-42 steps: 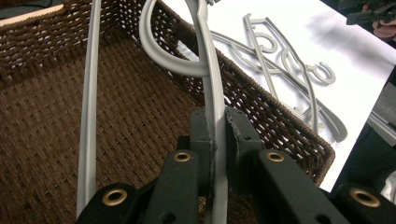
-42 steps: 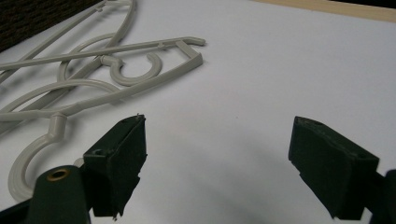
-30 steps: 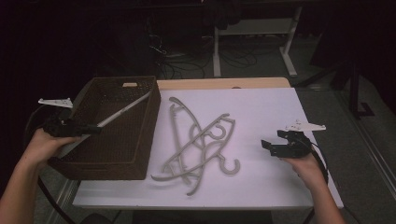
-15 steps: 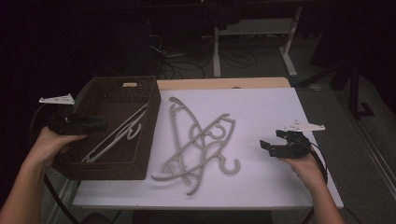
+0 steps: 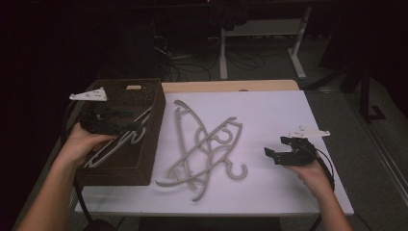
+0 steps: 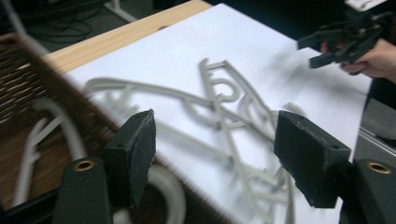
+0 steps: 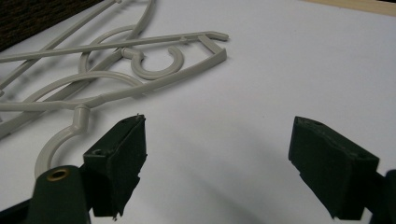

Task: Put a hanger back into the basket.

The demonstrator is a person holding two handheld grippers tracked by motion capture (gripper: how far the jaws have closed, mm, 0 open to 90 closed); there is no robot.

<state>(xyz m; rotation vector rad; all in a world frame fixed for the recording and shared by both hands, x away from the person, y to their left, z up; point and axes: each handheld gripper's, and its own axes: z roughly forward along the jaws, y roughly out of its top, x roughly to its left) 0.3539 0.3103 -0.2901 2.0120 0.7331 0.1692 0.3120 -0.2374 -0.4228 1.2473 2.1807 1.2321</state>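
Left gripper view: left claw (image 6: 212,158) opening, empty.

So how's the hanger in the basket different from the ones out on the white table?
The hanger in the basket lies alone inside the dark woven basket; the hangers on the table sit tangled in an overlapping pile on the white tabletop. The basket one looks whiter, the pile greyer. All are plastic with curved hooks.
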